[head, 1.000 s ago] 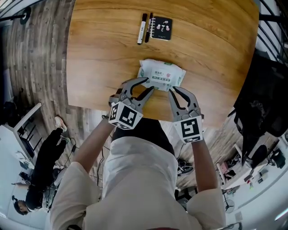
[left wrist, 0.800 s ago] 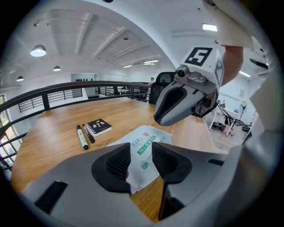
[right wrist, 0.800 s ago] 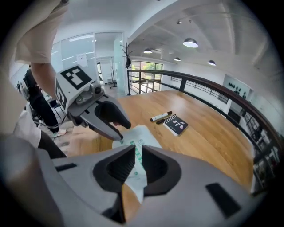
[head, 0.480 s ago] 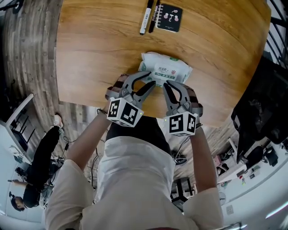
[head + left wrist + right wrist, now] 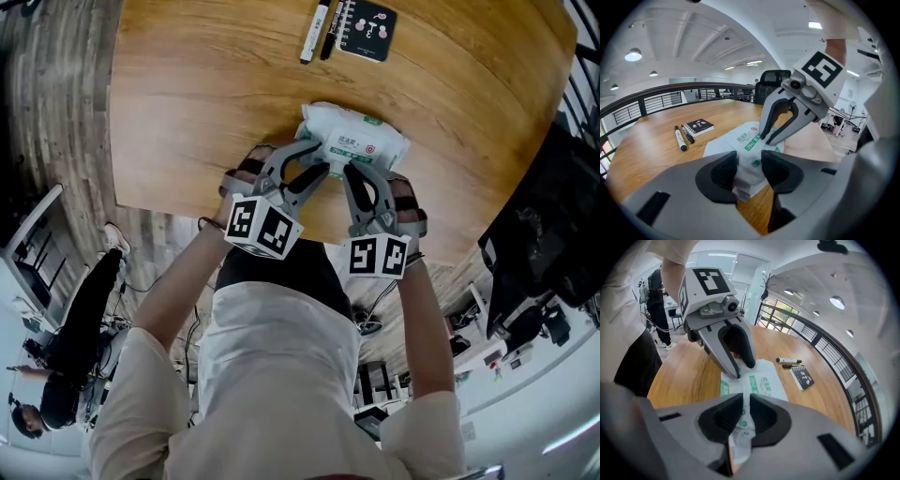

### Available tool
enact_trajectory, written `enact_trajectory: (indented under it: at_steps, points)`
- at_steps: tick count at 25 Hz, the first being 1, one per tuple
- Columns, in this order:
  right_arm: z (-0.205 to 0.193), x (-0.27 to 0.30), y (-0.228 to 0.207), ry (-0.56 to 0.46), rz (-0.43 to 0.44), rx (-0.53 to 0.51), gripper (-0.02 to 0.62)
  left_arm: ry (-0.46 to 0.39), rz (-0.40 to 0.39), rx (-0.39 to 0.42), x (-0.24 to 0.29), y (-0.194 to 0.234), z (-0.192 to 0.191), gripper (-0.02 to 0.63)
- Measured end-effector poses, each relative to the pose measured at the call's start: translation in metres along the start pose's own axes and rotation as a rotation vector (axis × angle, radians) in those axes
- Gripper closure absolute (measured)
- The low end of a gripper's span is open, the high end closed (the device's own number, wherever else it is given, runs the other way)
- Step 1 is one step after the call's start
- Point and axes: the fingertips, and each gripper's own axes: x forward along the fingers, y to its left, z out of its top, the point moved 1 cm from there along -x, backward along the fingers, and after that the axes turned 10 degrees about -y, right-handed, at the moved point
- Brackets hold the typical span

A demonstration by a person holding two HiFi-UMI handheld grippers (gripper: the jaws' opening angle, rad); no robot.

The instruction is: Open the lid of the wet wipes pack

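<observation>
The white wet wipes pack [image 5: 361, 139] with green print lies flat on the wooden table [image 5: 187, 103]. Both grippers are at its near edge. My left gripper [image 5: 319, 174] straddles the pack's near left end [image 5: 745, 140]. Its jaws have just been opening, and the pack sits between the pads without a clear squeeze. My right gripper [image 5: 352, 174] is shut on the thin sealed edge of the pack [image 5: 761, 380], with white film pinched between its pads [image 5: 746, 416]. The lid itself is not clearly visible.
Two markers [image 5: 315, 30] and a small black spiral notebook [image 5: 371, 19] lie at the table's far side, beyond the pack. The table's near edge [image 5: 309, 239] runs just below the grippers. A person stands on the floor at the left.
Both grippers have come down onto the pack's near edge. The right gripper has rolled, and its jaws have narrowed onto the pack's edge. The left jaws stand a little wider.
</observation>
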Motion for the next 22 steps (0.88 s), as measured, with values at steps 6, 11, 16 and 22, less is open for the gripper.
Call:
enact_trajectory:
  at_steps: [6,11,16,22]
  points:
    - [-0.0001,0.0028,0.0018,0.043,-0.029,-0.095,0.559,0.009,-0.009,0.040,0.0025,-0.0005,-0.0027,0.448]
    - [0.0005,0.0034,0.0019,0.063,-0.067,-0.114,0.554,0.002,-0.011,0.046,0.0024,-0.0012,-0.0033,0.448]
    - [0.0014,0.0039,-0.0013,0.063,-0.085,-0.112,0.526,-0.006,-0.007,0.043,0.0023,-0.0011,-0.0033,0.448]
    - [0.0024,0.0033,-0.0054,0.063,-0.086,-0.108,0.514,-0.002,-0.010,0.053,0.0031,-0.0019,-0.0034,0.449]
